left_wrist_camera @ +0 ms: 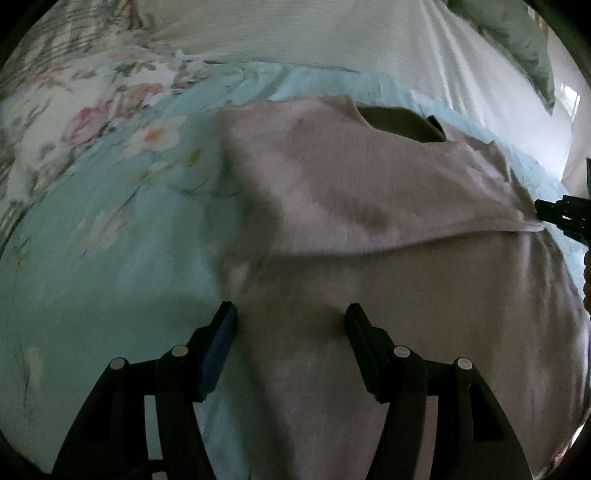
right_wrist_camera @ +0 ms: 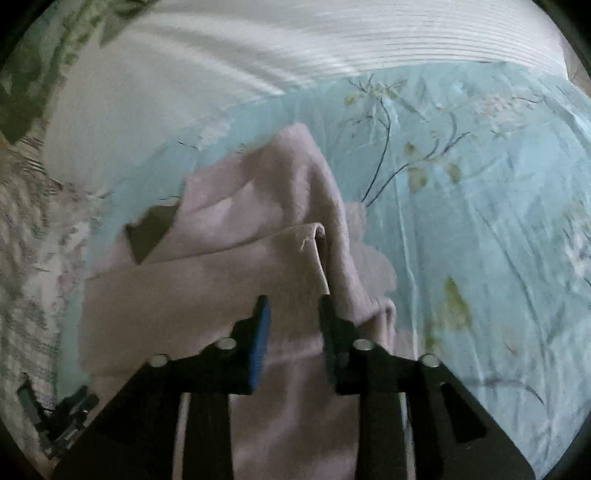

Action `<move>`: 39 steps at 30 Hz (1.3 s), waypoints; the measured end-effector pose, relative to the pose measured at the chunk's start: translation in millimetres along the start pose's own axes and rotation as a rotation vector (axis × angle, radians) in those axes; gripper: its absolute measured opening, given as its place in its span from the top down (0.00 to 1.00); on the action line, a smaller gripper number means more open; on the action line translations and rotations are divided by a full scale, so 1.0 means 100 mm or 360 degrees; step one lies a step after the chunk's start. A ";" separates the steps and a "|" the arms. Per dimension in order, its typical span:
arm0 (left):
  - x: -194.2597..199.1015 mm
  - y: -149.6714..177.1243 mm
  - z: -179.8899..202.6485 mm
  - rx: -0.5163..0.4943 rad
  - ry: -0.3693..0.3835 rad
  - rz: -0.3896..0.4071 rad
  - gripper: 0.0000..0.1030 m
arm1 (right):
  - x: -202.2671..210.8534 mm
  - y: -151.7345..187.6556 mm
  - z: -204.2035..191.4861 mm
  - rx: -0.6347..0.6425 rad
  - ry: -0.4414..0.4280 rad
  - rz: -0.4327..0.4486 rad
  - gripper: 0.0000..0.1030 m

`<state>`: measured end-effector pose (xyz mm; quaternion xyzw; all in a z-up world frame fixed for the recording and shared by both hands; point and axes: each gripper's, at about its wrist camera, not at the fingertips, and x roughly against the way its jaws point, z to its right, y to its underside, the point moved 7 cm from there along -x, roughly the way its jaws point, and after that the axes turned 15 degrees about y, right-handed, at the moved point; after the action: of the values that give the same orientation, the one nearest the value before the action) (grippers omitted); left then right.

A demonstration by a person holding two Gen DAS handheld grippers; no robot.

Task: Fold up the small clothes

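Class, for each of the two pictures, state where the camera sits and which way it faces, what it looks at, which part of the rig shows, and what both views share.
Left wrist: on the left gripper, facing forward and down at the pink shirt on the blue floral bedsheet; its own two fingers show, with the right gripper at the right edge.
Right wrist: on the right gripper, facing forward and down at the shirt's folded edge; its own fingers show, the left gripper at bottom left.
Shared: shirt, bedsheet, white blanket.
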<state>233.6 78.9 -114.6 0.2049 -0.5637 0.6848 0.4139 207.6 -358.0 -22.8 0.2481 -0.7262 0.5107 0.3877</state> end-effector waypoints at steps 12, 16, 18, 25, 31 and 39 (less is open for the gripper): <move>0.68 0.94 0.20 0.0194 0.0386 0.0046 0.30 | 0.59 0.86 0.35 0.0102 -0.0252 -0.0056 0.33; 0.78 1.21 0.35 0.0155 0.0450 0.0046 0.25 | 0.70 1.13 0.71 0.0061 -0.0255 -0.0094 0.33; 0.84 1.34 0.43 0.0138 0.0545 0.0023 0.23 | 0.78 1.26 0.87 0.0048 -0.0280 -0.0117 0.33; 0.90 1.85 0.61 0.0022 0.0775 -0.0162 0.22 | 1.11 1.85 0.82 0.0271 -0.0591 -0.0318 0.33; 0.82 2.17 0.69 -0.0029 0.0906 -0.0285 0.23 | 1.29 2.13 0.68 0.0392 -0.0815 -0.0373 0.32; 0.62 2.34 0.63 0.0054 0.1133 -0.0352 0.57 | 1.28 2.17 0.69 0.0300 -0.0995 -0.0373 0.32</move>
<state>0.2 35.3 -191.6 0.0204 -0.3475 0.6736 0.6519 -52.3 -340.5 -49.7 0.5090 -0.7260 0.4269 0.1780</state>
